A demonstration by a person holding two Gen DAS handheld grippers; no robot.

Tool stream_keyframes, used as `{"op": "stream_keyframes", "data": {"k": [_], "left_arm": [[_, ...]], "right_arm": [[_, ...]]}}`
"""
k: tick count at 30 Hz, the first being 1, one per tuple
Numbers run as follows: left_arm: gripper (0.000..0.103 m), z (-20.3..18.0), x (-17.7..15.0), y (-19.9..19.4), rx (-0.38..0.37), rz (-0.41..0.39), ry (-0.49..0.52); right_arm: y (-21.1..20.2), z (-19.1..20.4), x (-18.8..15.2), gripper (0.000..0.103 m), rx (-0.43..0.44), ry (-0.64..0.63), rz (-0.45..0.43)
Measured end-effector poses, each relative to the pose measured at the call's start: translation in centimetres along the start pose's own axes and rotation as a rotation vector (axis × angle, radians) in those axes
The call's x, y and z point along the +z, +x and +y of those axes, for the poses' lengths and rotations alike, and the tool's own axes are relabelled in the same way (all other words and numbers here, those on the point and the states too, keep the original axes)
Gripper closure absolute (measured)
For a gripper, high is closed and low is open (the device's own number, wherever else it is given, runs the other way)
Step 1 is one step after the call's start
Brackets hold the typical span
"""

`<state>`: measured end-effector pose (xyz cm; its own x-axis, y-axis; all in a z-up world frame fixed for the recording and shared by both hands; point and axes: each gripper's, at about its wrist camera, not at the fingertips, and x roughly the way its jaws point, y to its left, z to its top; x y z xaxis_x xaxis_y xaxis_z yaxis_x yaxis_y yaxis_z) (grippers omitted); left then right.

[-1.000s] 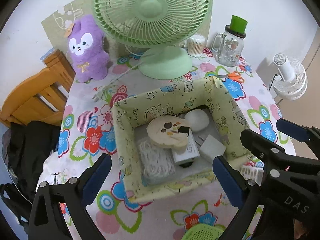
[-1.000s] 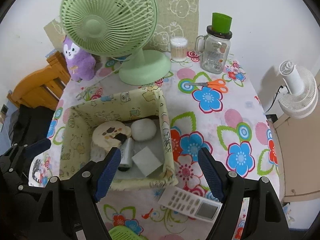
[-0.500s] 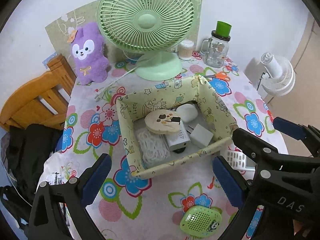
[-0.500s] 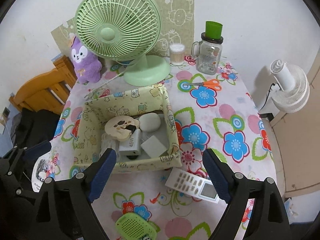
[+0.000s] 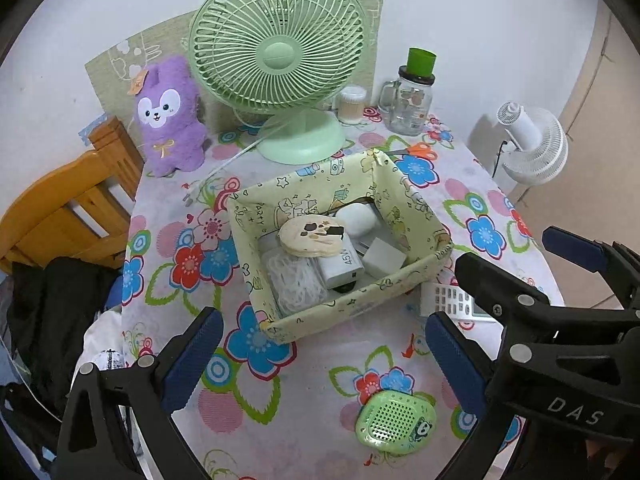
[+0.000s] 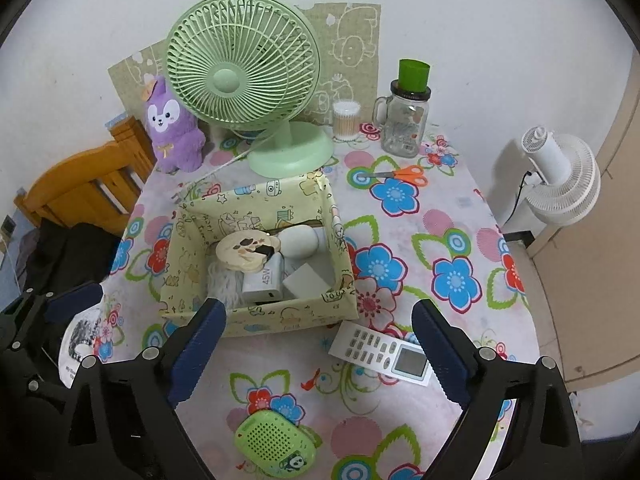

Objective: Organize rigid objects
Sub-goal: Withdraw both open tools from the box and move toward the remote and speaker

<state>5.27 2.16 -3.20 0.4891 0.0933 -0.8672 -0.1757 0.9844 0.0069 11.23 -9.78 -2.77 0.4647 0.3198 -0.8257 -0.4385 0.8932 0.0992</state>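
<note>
A pale yellow fabric box (image 5: 352, 308) (image 6: 256, 324) stands mid-table. It holds a round beige case (image 5: 312, 236), a white 45W charger (image 5: 340, 264), a white cube, a white rounded item and a coiled white cable (image 5: 294, 280). A white remote (image 6: 380, 350) (image 5: 452, 302) lies on the table by the box's front right corner. A green perforated gadget (image 6: 276, 442) (image 5: 394, 420) lies near the front edge. My left gripper (image 5: 320, 356) and right gripper (image 6: 316, 348) are both open and empty, held above the front of the table.
A green desk fan (image 6: 256, 84), a purple plush (image 6: 172, 128), a cotton swab jar (image 6: 346, 120), a glass mug jar with green lid (image 6: 404, 124) and orange scissors (image 6: 400, 174) stand at the back. A wooden chair (image 5: 60, 216) is left, a white fan (image 6: 560, 176) right.
Both grippers have pulled back and up from the box. The remote and the green gadget have come into fuller view. Both stay open.
</note>
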Motion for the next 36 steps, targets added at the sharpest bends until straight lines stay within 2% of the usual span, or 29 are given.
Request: {"op": "stream_keyframes", "data": {"k": [10, 17, 24, 31, 36], "left_arm": [[0.001, -0.8, -1.3, -0.1, -0.005, 0.010, 0.014], [0.001, -1.9, -2.4, 0.6, 0.006, 0.029, -0.005], [0.001, -3.3, -3.9, 2.1, 0.026, 0.071, -0.079], [0.001, -4.0, -5.6, 3.7, 0.068, 0.117, -0.185], [0.001, -4.5, -6.6, 4.4, 0.070, 0.134, -0.245]], "right_arm": [[-0.6, -0.3, -1.6, 0.007, -0.023, 0.006, 0.008], [-0.2, -1.6, -2.8, 0.007, 0.003, -0.021, 0.015], [0.9, -3.3, -3.6, 0.007, 0.039, -0.100, 0.035], [2.4, -4.1, -4.1, 0.007, 0.062, -0.233, 0.044], [3.6, -5.0, -4.4, 0.007, 0.108, -0.248, 0.062]]}}
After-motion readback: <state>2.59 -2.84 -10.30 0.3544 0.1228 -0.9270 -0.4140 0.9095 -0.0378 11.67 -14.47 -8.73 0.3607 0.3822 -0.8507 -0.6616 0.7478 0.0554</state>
